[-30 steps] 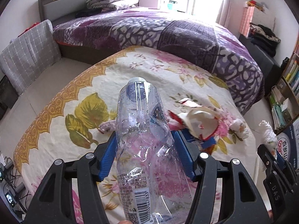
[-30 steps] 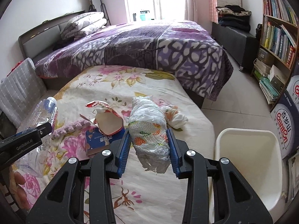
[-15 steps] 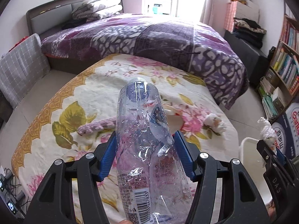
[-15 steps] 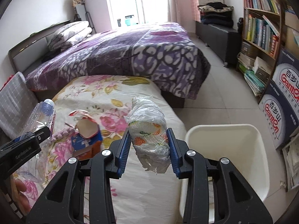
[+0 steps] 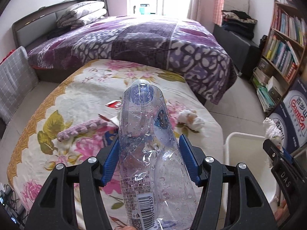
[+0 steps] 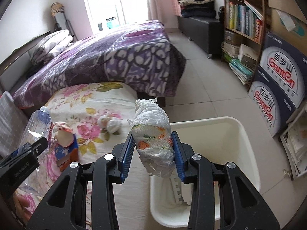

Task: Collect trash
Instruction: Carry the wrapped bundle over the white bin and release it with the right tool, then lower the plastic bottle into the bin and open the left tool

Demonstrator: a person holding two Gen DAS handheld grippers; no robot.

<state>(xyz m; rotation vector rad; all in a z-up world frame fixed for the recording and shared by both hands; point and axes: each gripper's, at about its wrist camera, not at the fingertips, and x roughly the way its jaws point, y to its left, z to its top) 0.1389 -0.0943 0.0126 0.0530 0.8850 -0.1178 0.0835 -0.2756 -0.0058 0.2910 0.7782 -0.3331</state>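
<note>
My left gripper point(image 5: 149, 154) is shut on a crushed clear plastic bottle point(image 5: 145, 134), held above the floral bedspread point(image 5: 76, 99). My right gripper point(image 6: 152, 148) is shut on a rolled white diaper point(image 6: 151, 130) and holds it over the near left rim of the white bin point(image 6: 247, 153). The bin also shows in the left wrist view point(image 5: 243, 143), to the right of the bed. A torn carton point(image 6: 65, 143), a crumpled tissue wad point(image 6: 111, 123) and a purple knitted strip point(image 5: 80, 129) lie on the bedspread.
A bed with a purple blanket point(image 5: 153, 44) stands behind. A bookshelf point(image 6: 243, 25) and Ganten boxes point(image 6: 276, 80) line the right wall. Tiled floor point(image 6: 207, 88) lies between the bed and the shelf. A dark bench point(image 6: 199, 25) stands at the back.
Both grippers have swung to the right with their loads. The right gripper with the diaper has moved from over the bedspread to over the bin's rim.
</note>
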